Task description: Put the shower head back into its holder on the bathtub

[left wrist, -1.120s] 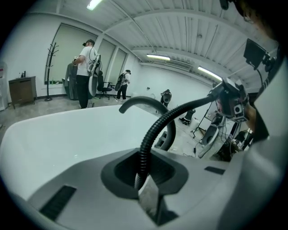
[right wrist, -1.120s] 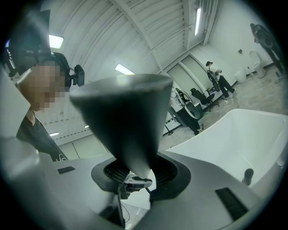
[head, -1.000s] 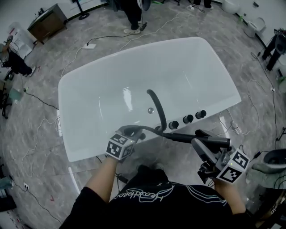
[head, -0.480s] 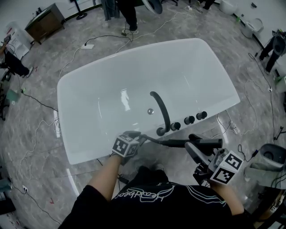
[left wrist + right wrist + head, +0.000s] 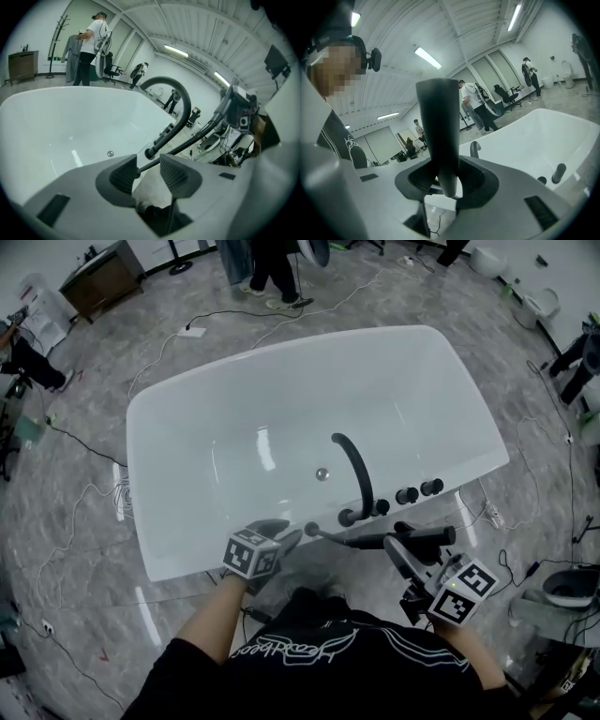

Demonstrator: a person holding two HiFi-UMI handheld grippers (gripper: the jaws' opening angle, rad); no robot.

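Observation:
A black shower head [image 5: 412, 538] lies level just in front of the white bathtub's near rim [image 5: 281, 563]. My right gripper [image 5: 410, 551] is shut on its handle [image 5: 438, 140], which stands upright between the pads in the right gripper view. Its thin black hose [image 5: 330, 536] runs left to my left gripper [image 5: 281, 538]. There the jaws are opening, and the hose [image 5: 187, 140] passes between the pads without being pressed. A curved black spout [image 5: 354, 470] and three black knobs [image 5: 406, 495] stand on the rim right behind the shower head.
The tub's drain [image 5: 322, 473] shows in the basin. Cables [image 5: 89, 493] trail over the grey floor around the tub. People [image 5: 272, 268] stand at the far side, and a toilet bowl [image 5: 572, 582] is at the right.
The left jaws have opened off the hose they pinched. Both grippers have sunk a little, and the shower head has come closer to the fittings on the rim.

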